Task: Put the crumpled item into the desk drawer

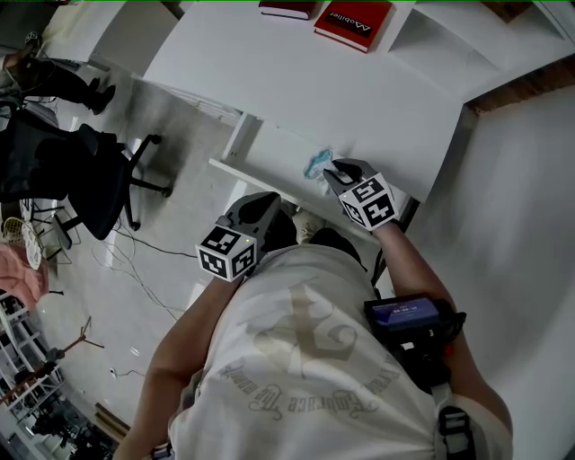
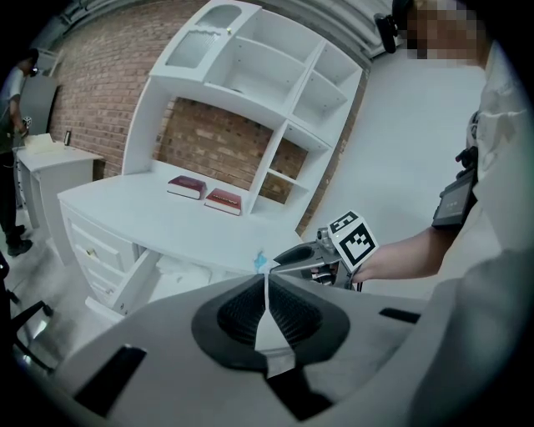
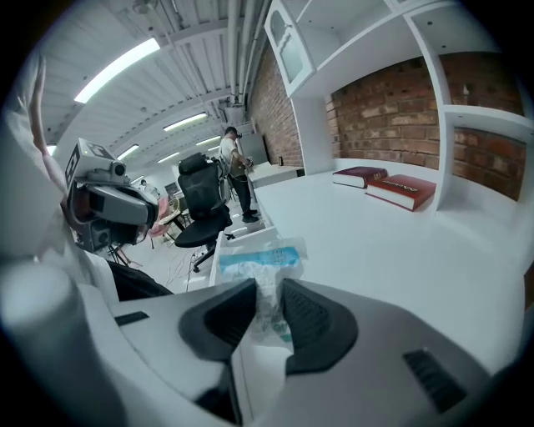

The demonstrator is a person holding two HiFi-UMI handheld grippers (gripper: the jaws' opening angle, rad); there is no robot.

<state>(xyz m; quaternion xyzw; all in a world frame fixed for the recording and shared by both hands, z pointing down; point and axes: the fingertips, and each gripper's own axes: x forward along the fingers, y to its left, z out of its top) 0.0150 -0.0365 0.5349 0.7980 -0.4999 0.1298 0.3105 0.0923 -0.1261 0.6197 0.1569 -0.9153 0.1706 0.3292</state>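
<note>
At the far left of the head view, an office chair stands on the floor, well apart from the desk. Left of centre and lower down, your left gripper hangs in front of your chest. Its jaws are pressed together with nothing between them. Just above it, the desk drawer stands open beneath the white top. Right of that, at the desk's front edge, is the crumpled item, clear plastic with blue print. Your right gripper has it pinched, jaws narrowed onto the plastic. At the upper right of the frame, two red books lie side by side on the desk.
</note>
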